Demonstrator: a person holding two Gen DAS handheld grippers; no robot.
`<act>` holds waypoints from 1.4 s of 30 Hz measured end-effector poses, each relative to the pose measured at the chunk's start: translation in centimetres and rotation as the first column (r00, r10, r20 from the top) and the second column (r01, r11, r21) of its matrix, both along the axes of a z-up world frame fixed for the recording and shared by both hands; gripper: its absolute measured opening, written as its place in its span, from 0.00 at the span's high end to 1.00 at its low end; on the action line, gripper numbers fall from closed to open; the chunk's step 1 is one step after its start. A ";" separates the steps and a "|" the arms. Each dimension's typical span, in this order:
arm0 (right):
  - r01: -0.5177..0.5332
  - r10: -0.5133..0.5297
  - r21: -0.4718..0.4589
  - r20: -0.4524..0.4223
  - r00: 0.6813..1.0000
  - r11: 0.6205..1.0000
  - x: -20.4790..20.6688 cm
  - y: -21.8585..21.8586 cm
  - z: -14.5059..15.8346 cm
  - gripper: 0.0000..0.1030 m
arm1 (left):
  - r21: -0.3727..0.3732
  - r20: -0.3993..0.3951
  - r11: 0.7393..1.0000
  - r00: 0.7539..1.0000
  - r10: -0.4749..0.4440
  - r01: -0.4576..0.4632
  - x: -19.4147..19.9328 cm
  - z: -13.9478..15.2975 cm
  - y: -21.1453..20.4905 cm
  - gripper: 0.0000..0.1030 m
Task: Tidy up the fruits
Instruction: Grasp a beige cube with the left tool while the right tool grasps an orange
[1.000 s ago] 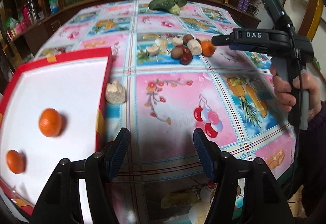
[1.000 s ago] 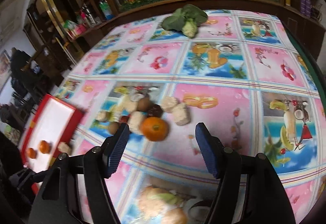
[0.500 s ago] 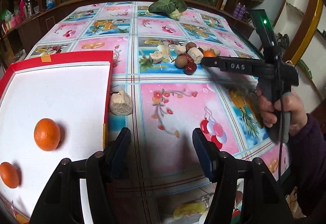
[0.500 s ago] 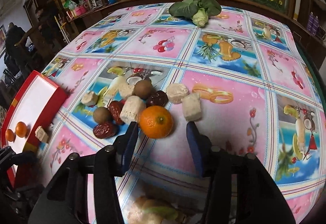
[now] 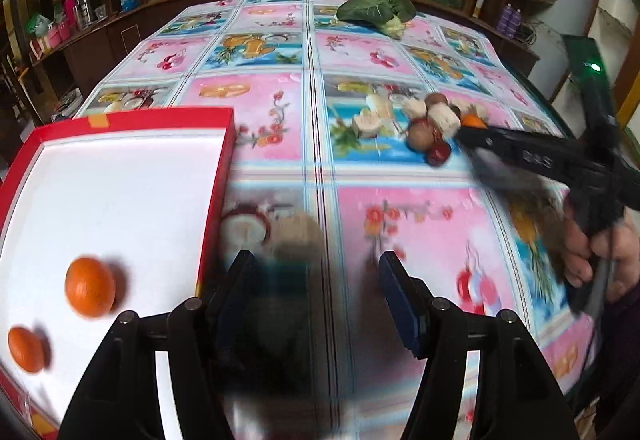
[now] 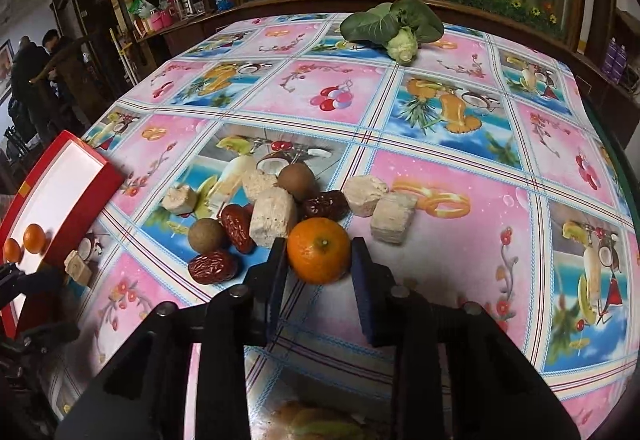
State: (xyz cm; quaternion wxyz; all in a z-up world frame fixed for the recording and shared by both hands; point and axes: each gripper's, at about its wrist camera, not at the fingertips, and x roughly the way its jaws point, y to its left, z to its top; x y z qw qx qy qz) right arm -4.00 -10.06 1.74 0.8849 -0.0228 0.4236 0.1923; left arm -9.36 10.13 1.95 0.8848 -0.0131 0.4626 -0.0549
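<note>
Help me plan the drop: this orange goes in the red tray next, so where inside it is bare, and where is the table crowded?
The red tray is bare across its far and middle floor; two oranges sit in its near corner. The right gripper brackets the orange at the crowded pile of dates and cubes.

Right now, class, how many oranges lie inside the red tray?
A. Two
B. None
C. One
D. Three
A. Two oranges lie on the white floor of the red tray; the third orange sits on the table between the fingers of the right tool, not in the tray.
</note>
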 end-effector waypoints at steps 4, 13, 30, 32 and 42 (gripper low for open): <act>0.013 -0.011 0.061 -0.030 0.999 0.998 0.2 -1.0 0.5 0.68 | 0.016 0.007 1.000 1.000 0.014 -0.014 0.9 -0.4 -0.3 0.40; 0.032 -0.027 0.111 -0.044 0.999 0.993 0.2 -1.7 1.1 0.68 | 0.061 0.022 0.997 0.999 0.035 -0.036 1.0 -0.5 -0.3 0.64; 0.032 -0.029 0.155 -0.019 0.999 0.987 -1.2 -1.6 2.2 0.68 | 0.109 0.039 0.993 0.998 0.050 -0.054 1.0 -0.3 -1.6 0.75; 0.040 -0.038 0.155 -0.016 0.999 0.987 -1.1 -1.7 2.2 0.68 | 0.101 0.046 0.994 0.998 0.042 -0.047 0.9 0.0 -1.9 0.75; 0.040 -0.041 0.167 0.008 0.999 0.985 -1.3 -1.9 2.4 0.68 | 0.071 0.176 0.996 0.984 0.033 -0.046 -1.8 4.4 -2.4 0.75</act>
